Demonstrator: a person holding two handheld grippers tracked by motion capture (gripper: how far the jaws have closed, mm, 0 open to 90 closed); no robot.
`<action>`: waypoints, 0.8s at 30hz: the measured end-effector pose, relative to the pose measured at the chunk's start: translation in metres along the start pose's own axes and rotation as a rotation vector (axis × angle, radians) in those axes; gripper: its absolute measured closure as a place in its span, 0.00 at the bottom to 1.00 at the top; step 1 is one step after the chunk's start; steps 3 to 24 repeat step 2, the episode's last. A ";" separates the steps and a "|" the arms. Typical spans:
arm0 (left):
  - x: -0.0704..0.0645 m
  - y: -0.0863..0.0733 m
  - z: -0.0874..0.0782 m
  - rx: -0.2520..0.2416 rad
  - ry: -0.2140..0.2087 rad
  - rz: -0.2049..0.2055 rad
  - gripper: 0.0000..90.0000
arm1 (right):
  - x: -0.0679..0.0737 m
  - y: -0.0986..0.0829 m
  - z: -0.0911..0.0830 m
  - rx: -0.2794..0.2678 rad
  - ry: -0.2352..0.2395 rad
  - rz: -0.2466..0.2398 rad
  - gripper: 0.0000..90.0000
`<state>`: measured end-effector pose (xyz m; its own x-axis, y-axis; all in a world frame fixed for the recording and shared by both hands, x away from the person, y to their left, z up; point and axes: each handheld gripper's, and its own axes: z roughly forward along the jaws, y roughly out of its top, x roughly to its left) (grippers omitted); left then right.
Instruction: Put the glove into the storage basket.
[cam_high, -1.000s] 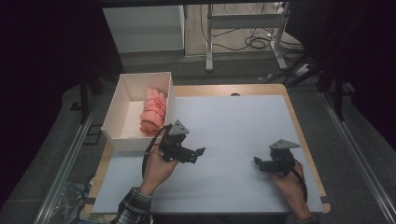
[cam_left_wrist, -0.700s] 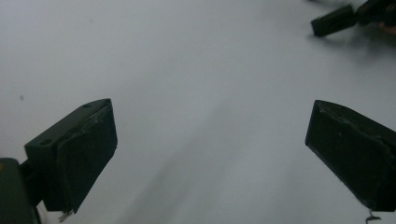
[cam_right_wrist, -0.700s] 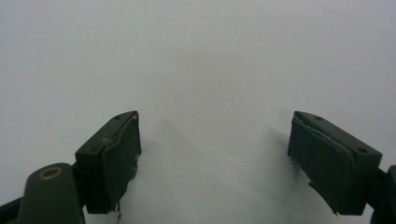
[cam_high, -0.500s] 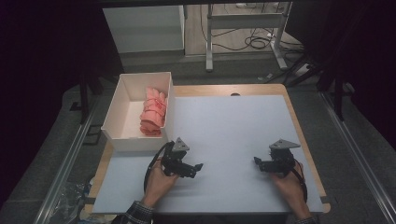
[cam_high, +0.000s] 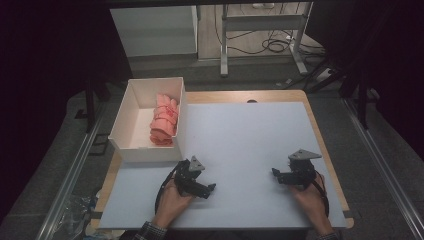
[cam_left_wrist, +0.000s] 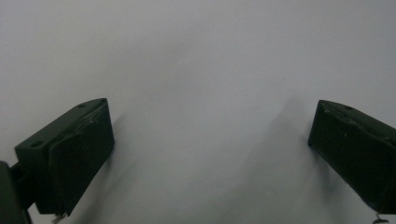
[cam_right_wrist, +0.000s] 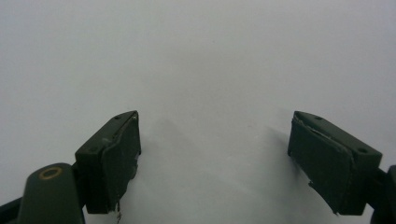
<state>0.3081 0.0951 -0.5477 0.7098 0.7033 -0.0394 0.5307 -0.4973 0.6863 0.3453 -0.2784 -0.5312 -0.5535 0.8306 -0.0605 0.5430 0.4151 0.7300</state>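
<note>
Left gripper (cam_high: 209, 189) low centre-left of the high view, jaws spread wide over bare white tabletop (cam_high: 250, 140), empty; right gripper (cam_high: 276, 174) lower right, likewise spread and empty; pink folded cloths (cam_high: 163, 119) lie inside white box (cam_high: 131, 112), upper left, apart from both

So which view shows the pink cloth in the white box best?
The high view: the pink cloth lies folded along the right wall of the white box, seen whole. The left and right gripper views face the pale tabletop between open jaws, with none of the cloth in frame.
</note>
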 end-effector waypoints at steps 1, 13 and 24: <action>0.000 0.000 0.000 0.000 -0.002 -0.005 0.00 | 0.000 0.000 0.000 0.000 0.000 0.000 0.19; 0.000 0.000 0.000 0.001 0.000 0.002 0.00 | 0.000 0.000 0.000 0.000 -0.002 -0.001 0.19; 0.000 0.000 0.000 0.001 0.000 0.002 0.00 | 0.000 0.000 0.000 0.000 -0.002 -0.001 0.19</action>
